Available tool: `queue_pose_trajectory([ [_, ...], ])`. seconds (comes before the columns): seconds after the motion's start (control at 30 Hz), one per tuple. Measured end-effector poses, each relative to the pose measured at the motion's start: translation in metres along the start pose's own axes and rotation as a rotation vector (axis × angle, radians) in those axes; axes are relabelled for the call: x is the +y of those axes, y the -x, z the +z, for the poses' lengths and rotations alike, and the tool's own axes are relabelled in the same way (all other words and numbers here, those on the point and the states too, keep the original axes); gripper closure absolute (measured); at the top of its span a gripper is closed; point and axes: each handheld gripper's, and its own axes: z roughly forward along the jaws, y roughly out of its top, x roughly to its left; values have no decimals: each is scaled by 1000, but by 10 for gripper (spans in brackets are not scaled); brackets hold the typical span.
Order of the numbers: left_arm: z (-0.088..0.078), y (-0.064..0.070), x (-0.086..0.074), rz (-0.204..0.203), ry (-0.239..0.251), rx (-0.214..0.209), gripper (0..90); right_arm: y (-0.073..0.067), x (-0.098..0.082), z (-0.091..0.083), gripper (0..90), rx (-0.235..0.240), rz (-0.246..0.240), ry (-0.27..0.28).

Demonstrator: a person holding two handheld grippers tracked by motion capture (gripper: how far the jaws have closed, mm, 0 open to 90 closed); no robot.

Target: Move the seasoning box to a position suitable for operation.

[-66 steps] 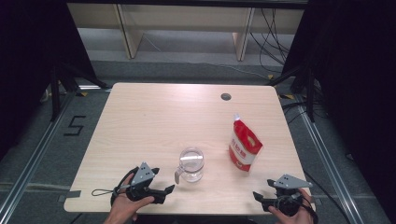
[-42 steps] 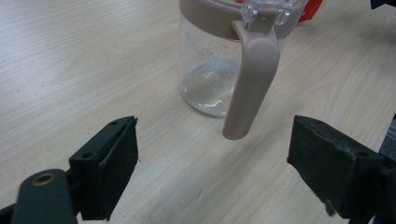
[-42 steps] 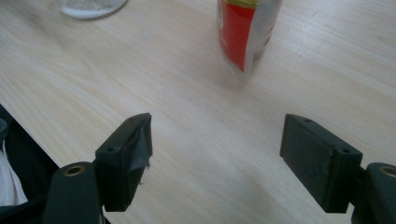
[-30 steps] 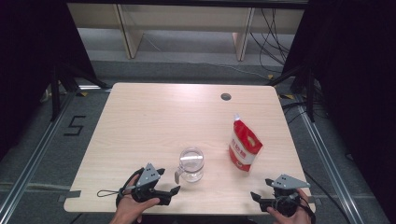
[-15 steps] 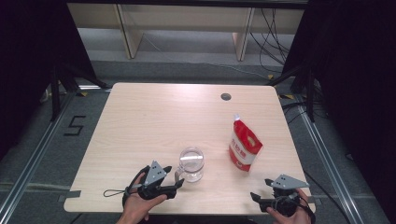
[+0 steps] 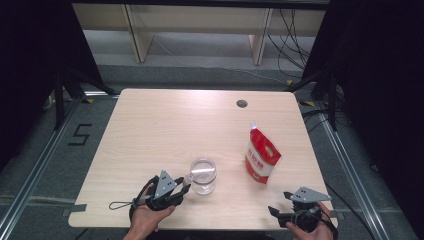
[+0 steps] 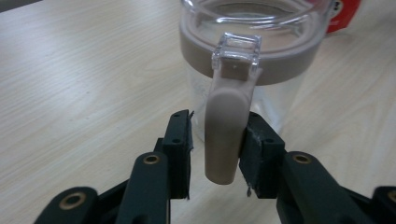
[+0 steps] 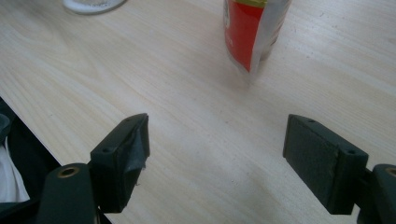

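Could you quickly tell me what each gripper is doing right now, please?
Left gripper: jaws have just been closing around the jug handle; one pad touches, the other stands apart.
Right gripper: open, holding nothing.

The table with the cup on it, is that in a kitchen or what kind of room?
Probably a lab or test room, not a kitchen: the bare wooden table stands between black curtains, with loose cables on the floor behind.

Two hand-held grippers are showing, one in each bare hand, with no sleeves reaching the wrists. The left gripper is wearing a grey three-cornered plate on its black body, and a thin black cable is looping out behind it. The right gripper is carrying the same grey plate. Up close, its jaws are looking like flat black blocks with small screw holes (brass-coloured pivot rings are sitting lower down).
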Motion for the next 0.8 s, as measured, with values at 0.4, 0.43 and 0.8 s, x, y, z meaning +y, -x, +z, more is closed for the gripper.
queue_pose_trajectory([
  [0.4, 10, -12, -2, -17, -6, 5, 746, -1, 0, 0, 240, 4, -6, 2],
  [0.43, 10, -12, -2, -19, -4, 1, 746, 0, 0, 0, 239, 6, -7, 1],
  [0.8, 10, -9, -2, 13, 10, -61, 745, -1, 1, 1, 240, 14, -19, -7],
])
